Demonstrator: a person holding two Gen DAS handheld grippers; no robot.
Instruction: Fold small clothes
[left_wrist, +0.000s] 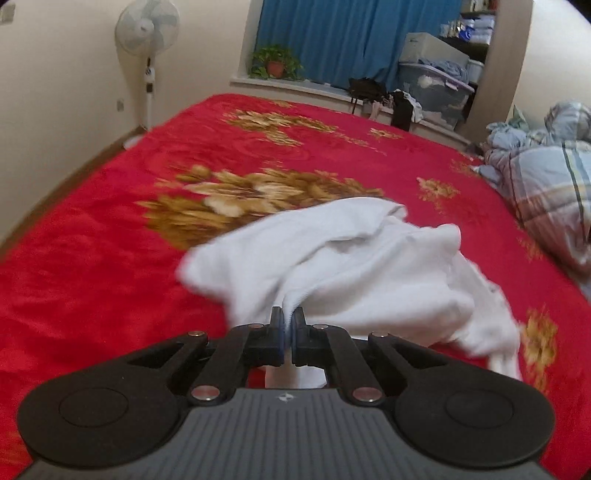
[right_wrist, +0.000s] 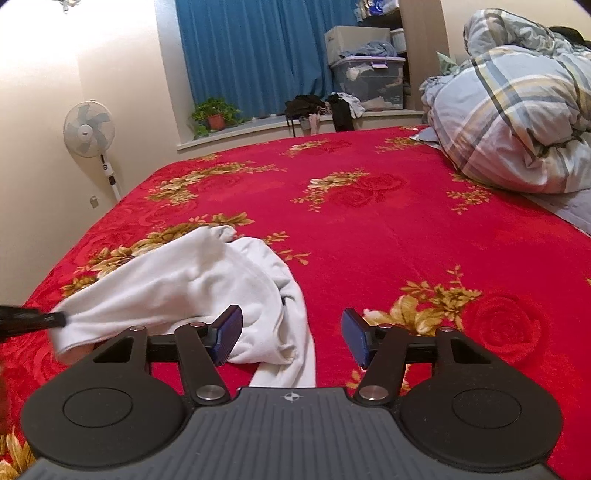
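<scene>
we see left tool (left_wrist: 288, 317) clamped tight on bunched edge of white garment (left_wrist: 354, 273), pads pinching cloth. garment lies crumpled on red floral blanket (left_wrist: 110, 229) covering bed, near edge, part of it blurred. right tool (right_wrist: 291, 332) gapes wide, nothing between pads; left pad (right_wrist: 227, 334) sits over garment's fold, right pad over bare blanket. plaid quilt (right_wrist: 517, 110) heaped at far right.

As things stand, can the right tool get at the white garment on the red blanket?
Probably yes: the right tool is open, the crumpled white cotton garment lies just ahead-left, and nothing lies between them.
</scene>
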